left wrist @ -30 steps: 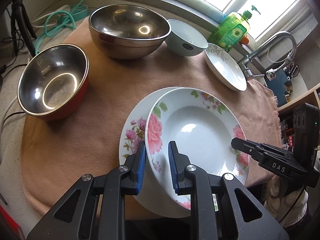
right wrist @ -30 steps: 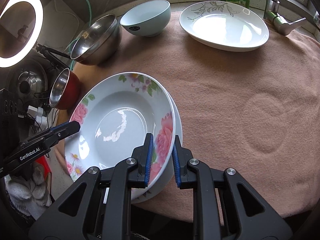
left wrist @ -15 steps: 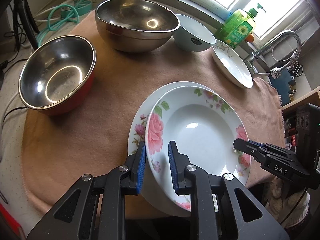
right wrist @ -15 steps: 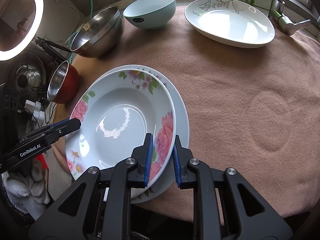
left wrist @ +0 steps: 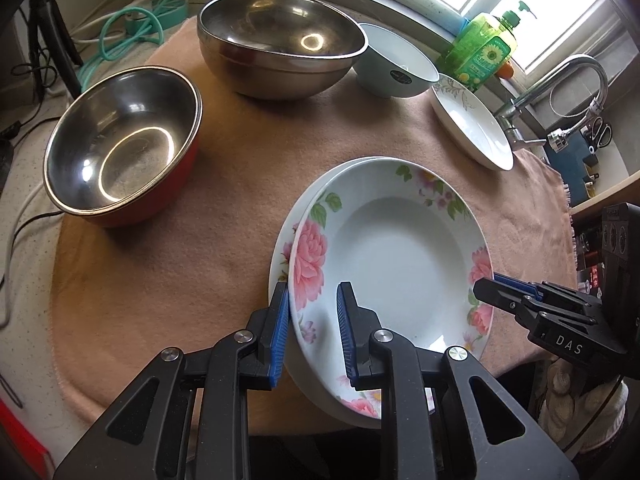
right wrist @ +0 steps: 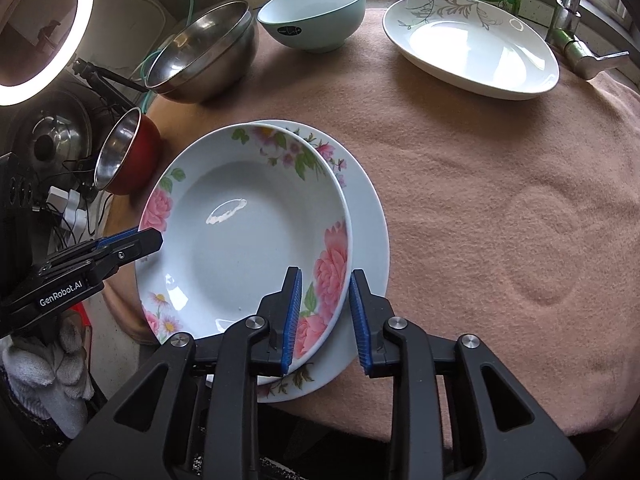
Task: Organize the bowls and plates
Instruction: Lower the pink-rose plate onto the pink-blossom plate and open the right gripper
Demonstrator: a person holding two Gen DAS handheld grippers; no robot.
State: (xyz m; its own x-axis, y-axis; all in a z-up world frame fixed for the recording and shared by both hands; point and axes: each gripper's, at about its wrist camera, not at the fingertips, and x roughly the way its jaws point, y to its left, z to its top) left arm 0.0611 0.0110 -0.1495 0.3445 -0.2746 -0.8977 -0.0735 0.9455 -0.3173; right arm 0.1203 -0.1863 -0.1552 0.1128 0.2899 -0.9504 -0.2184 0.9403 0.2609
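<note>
Left wrist view showed the left gripper (left wrist: 312, 316) straddling the near-left rim of a rose-patterned white ceramic soup plate (left wrist: 394, 256), its blue pads a little apart from the rim, so the jaws looked slack rather than clamped. The right gripper (right wrist: 325, 312) stood likewise open about the opposite rim. That plate sat on a matching rose-patterned plate (right wrist: 366, 236) beneath it, slightly off-centre, near the front edge of the tabletop covered by a pink fleece cloth (right wrist: 480, 184). One pair of plates seemed stacked; left to sort, by my judgement, were the white oval plate with grey leaf print (right wrist: 472, 44) at far right, the pale blue ceramic bowl (right wrist: 314, 16), the large stainless steel bowl (left wrist: 280, 48) and the red-sided steel bowl (left wrist: 120, 148) at left. The stack overhung the near edge somewhat; open cloth lay to its right and between it and the bowls.
</note>
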